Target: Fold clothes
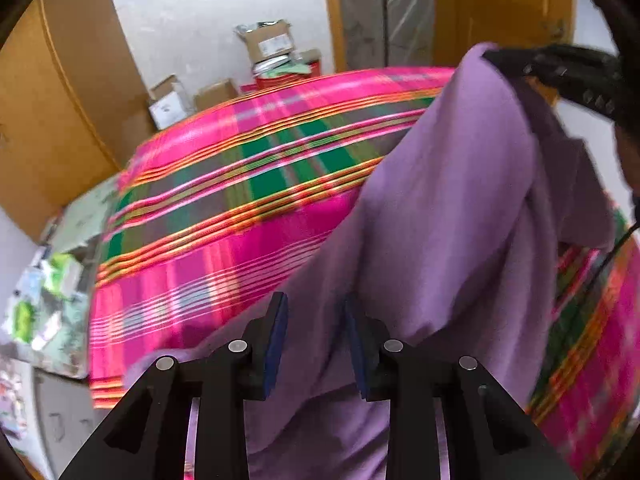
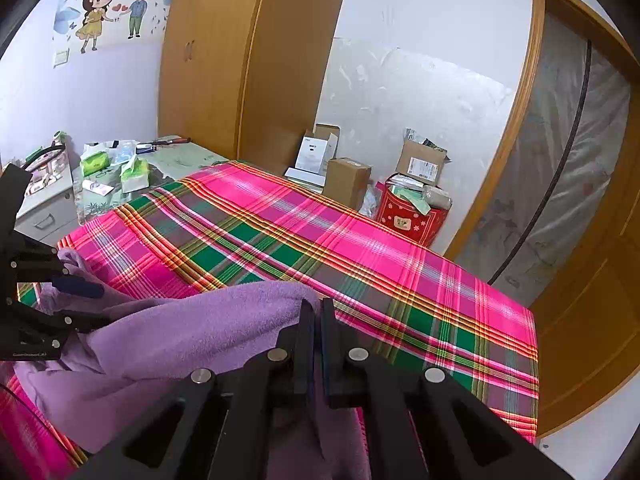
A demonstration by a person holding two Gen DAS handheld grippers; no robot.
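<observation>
A purple fleece garment (image 1: pixel 452 216) hangs lifted above a bed with a pink and green plaid cover (image 1: pixel 224 208). My right gripper (image 2: pixel 318 312) is shut on the garment's edge (image 2: pixel 224 328) and holds it up; it shows at the top right of the left wrist view (image 1: pixel 560 72). My left gripper (image 1: pixel 316 312) has its jaws apart with purple cloth running between them, not pinched. It also shows at the left of the right wrist view (image 2: pixel 76 286), beside the cloth.
The plaid bed (image 2: pixel 360 248) fills the middle. A cluttered side table (image 2: pixel 120 176) stands at its far left. A wooden wardrobe (image 2: pixel 224 60), cardboard boxes (image 2: pixel 346 180) and a red bin (image 2: pixel 412 216) stand behind. A door (image 2: pixel 580 168) is at the right.
</observation>
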